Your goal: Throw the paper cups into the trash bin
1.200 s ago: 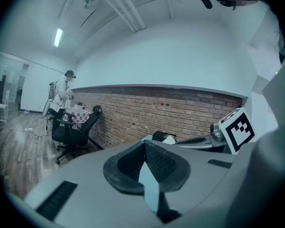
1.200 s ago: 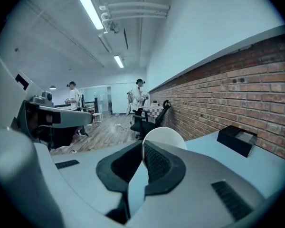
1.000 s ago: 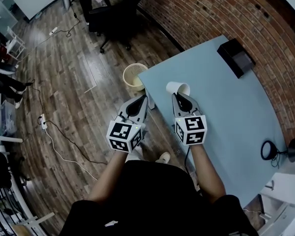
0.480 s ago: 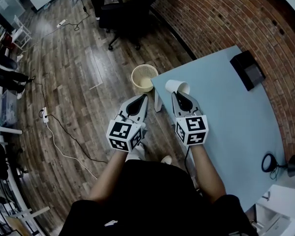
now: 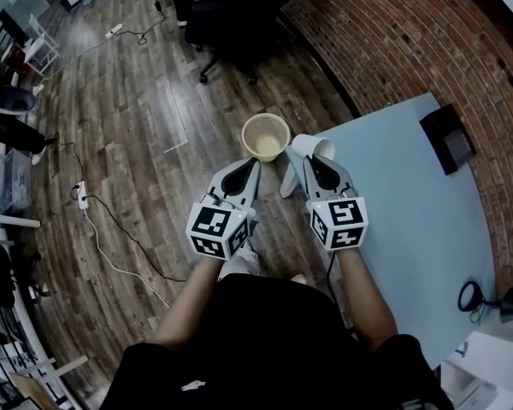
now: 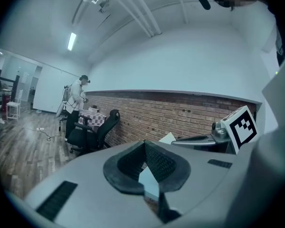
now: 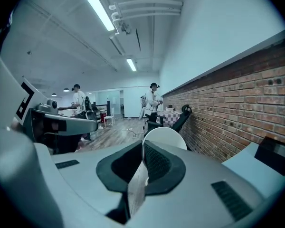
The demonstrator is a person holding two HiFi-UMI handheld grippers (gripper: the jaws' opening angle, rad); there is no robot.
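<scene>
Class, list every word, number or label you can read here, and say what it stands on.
No text can be read anywhere.
Marker cubes on the left gripper and right gripper: black-and-white square patterns only, no letters.
Black box: no print visible.

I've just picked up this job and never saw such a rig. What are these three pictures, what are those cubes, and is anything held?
There is no robot: a person holds a two-jaw gripper in each hand, and the marker cubes are part of them. The head view looks down from a camera on the person's head; the other two cameras ride on the grippers and look along their jaws. The right gripper is shut on a white paper cup, at the corner of the blue table. The left gripper is shut and empty. The trash bin stands on the floor just past that corner. A black box lies on the table.
</scene>
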